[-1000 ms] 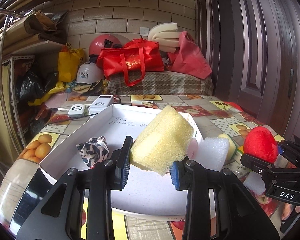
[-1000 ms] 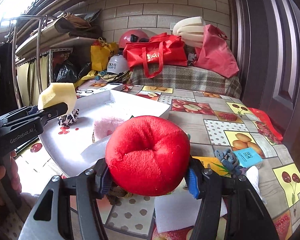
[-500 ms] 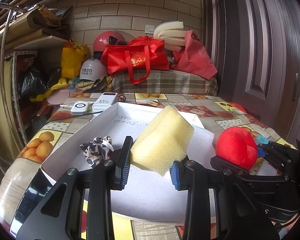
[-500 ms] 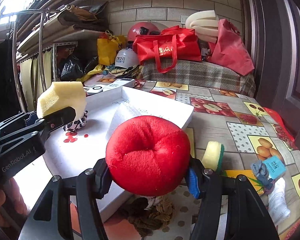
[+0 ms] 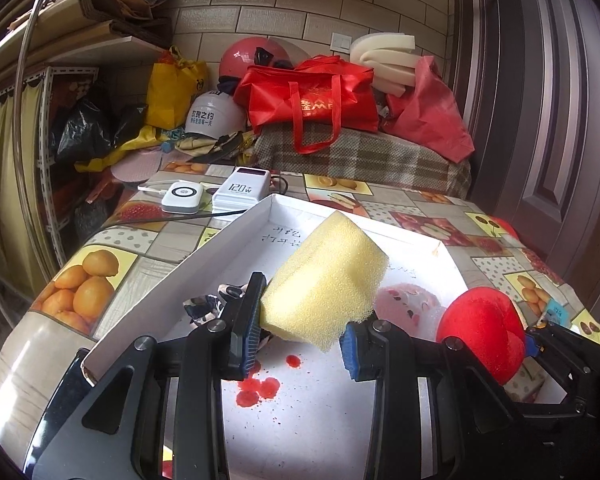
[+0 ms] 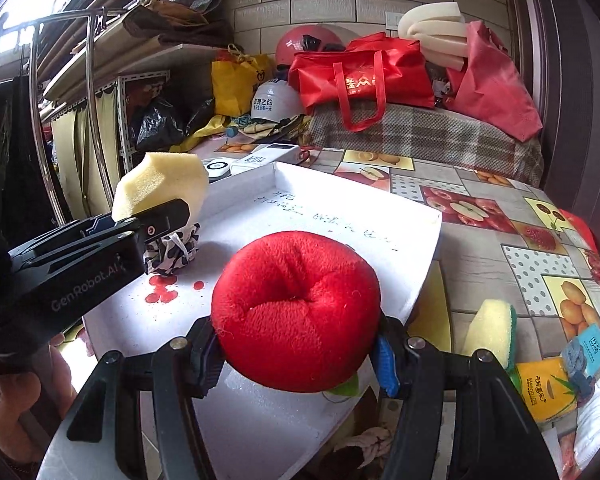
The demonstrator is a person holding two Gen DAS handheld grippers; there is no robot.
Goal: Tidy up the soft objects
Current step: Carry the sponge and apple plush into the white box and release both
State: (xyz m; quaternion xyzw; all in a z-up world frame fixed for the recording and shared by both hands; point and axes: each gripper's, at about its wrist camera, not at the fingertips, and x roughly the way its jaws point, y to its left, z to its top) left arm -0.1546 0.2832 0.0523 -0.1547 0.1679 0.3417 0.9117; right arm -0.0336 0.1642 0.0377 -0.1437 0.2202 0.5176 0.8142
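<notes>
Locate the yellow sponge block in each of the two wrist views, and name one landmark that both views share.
Left wrist view: yellow sponge block, centre, clamped in the left gripper.
Right wrist view: same block, at left, above the white tray.
Shared landmark: red tote bag.

Yellow sponge (image 5: 324, 280); red plush ball (image 6: 296, 308); white tray (image 6: 380, 208), red spots; fruit-print tablecloth (image 6: 480, 216).

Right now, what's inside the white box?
Inside the white box: a leopard-print scrunchie, a pink soft item, red stains and handwriting. The yellow sponge and red plush, both gripped above it, cover part of the floor.
</notes>
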